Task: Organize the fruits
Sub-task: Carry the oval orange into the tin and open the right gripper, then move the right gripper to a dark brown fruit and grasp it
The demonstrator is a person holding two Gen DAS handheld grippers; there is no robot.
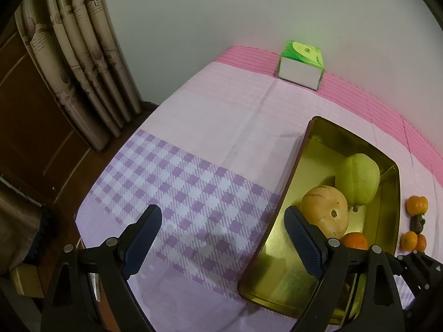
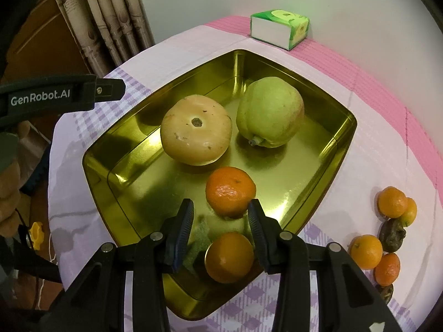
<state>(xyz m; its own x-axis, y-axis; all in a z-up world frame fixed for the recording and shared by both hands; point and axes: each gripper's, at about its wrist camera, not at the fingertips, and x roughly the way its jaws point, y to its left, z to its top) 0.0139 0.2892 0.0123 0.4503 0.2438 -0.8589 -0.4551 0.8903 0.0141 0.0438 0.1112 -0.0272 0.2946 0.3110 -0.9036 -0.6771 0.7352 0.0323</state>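
A gold metal tray (image 2: 326,149) (image 1: 387,221) sits on the pink and purple cloth. In it lie a tan round fruit (image 2: 195,130) (image 1: 324,210), a green pear-like fruit (image 2: 270,112) (image 1: 358,179) and two mandarins (image 2: 230,191) (image 2: 229,257). My right gripper (image 2: 220,229) is open above the near end of the tray, with the nearer mandarin between and below its fingers. My left gripper (image 1: 223,235) is open and empty over the checked cloth, left of the tray. More mandarins (image 2: 365,250) (image 1: 416,203) and dark shrivelled fruits (image 2: 391,233) lie on the cloth right of the tray.
A green and white tissue box (image 2: 279,29) (image 1: 300,65) stands at the far edge by the wall. Curtains (image 1: 83,55) hang to the left, beyond the table's left edge. The left gripper's body (image 2: 55,96) shows at the left of the right wrist view.
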